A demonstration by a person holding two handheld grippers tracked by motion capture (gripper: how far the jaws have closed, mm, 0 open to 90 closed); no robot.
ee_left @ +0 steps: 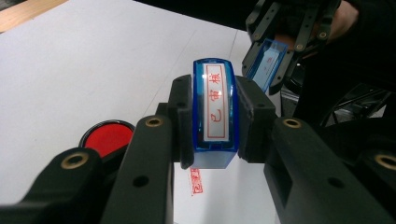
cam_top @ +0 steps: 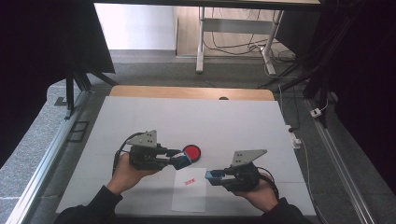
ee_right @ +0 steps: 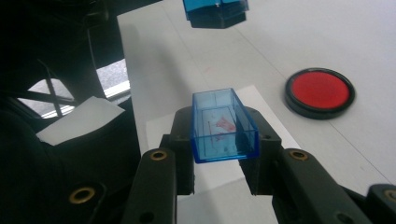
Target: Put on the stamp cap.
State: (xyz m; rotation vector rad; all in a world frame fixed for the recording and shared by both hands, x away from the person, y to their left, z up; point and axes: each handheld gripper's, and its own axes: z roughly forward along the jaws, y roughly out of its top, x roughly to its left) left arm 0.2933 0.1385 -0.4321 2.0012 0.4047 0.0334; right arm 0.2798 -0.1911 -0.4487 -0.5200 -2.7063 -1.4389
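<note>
The left gripper [cam_top: 183,160] holds a blue stamp [cam_top: 181,161] at the worktop [cam_top: 140,116] centre, just beside the red ink pad [cam_top: 192,152] at its one o'clock. The right gripper [cam_top: 213,176], at four o'clock, grips a blue cap [cam_top: 212,175] over the stamped paper [cam_top: 189,190].

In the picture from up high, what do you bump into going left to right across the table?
Left gripper holding the blue stamp → red ink pad → blue stamp cap in the right gripper.

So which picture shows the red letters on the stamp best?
The left gripper view: the stamp faces the camera, its red letters sharp between the left tool's jaws. The high view shows it small, letters unreadable; the right gripper view catches just its blue edge.
</note>
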